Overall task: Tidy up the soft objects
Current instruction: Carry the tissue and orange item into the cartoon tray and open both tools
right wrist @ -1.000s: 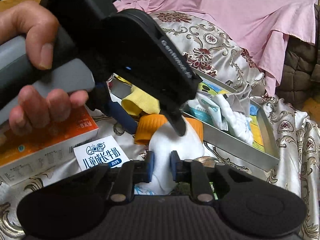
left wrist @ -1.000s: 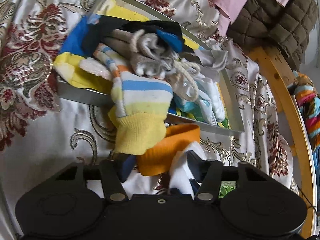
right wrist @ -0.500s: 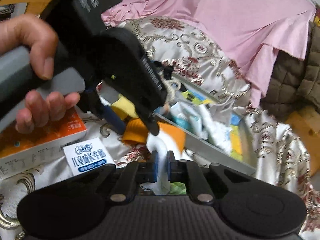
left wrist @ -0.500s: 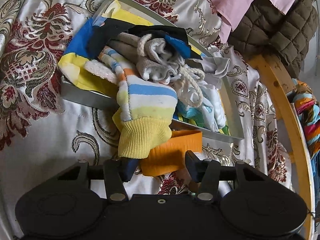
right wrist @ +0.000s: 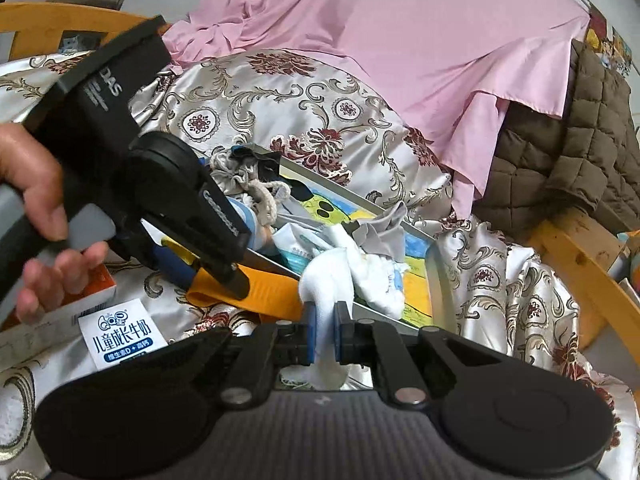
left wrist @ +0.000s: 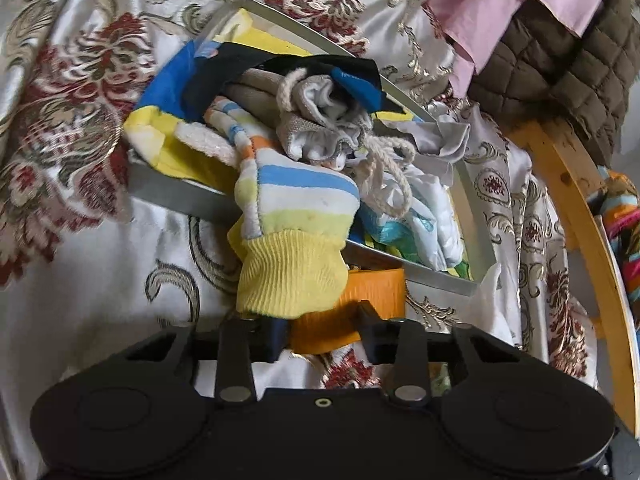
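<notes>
— Orange, ribbed: that's the orange cuff [left wrist: 352, 304] between the left gripper's [left wrist: 320, 330] fingers [left wrist: 276, 334], lying on the floral bedspread [left wrist: 80, 272] just below the metal tray [left wrist: 180, 200]. Those fingers have just been closing (whether they truly pinch it yet I cannot tell; they look narrow around it).

— And the hand on the far left?

— That is the person's hand [right wrist: 36, 220] round the grey handle, seen from the right wrist. Next comes the striped sock [left wrist: 296, 216], draped over the tray's near rim with its yellow cuff hanging onto the bedspread, touching the orange one.

— Further right?

— The right gripper [right wrist: 325, 334], its blue fingers [right wrist: 310, 332] nearly together, clamping a white sock [right wrist: 326, 284] at the tray's near edge. A milk carton [right wrist: 120, 336] lies to its left, a pink sheet [right wrist: 400, 40] behind.
</notes>
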The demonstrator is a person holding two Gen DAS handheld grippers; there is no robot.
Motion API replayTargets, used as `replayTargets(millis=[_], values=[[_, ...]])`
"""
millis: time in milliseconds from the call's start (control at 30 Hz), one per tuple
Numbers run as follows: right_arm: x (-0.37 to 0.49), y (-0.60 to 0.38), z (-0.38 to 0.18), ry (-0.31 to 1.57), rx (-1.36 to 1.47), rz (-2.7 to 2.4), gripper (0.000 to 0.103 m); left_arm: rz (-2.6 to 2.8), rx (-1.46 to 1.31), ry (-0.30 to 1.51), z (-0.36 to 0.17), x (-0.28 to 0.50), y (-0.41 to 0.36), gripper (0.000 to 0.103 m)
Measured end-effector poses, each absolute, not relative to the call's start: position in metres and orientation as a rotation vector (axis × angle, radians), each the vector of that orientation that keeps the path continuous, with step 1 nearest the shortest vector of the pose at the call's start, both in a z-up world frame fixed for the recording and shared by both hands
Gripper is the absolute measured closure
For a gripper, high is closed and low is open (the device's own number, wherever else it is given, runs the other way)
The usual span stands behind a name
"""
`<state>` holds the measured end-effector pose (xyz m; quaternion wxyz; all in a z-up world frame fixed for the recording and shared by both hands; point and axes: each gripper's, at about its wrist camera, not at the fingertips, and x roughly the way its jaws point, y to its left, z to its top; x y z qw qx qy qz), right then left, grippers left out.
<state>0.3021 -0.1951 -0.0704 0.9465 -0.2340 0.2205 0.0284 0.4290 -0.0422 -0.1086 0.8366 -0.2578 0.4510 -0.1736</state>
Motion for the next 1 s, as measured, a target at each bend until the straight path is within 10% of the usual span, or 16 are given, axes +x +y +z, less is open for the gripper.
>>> replayTargets(millis=[200,1000], values=[[0.297,-0.202,-0.063,0.405,-0.447,0.044,0.094,-0.326,-0.571,0.876,-0.086,0.399,-0.044,0.084],[0.381,-0.31,-0.025,0.286,0.228,0.147,0.093,-0.343,-0.411,0.478,-0.029,0.462,-0.118,0.085]])
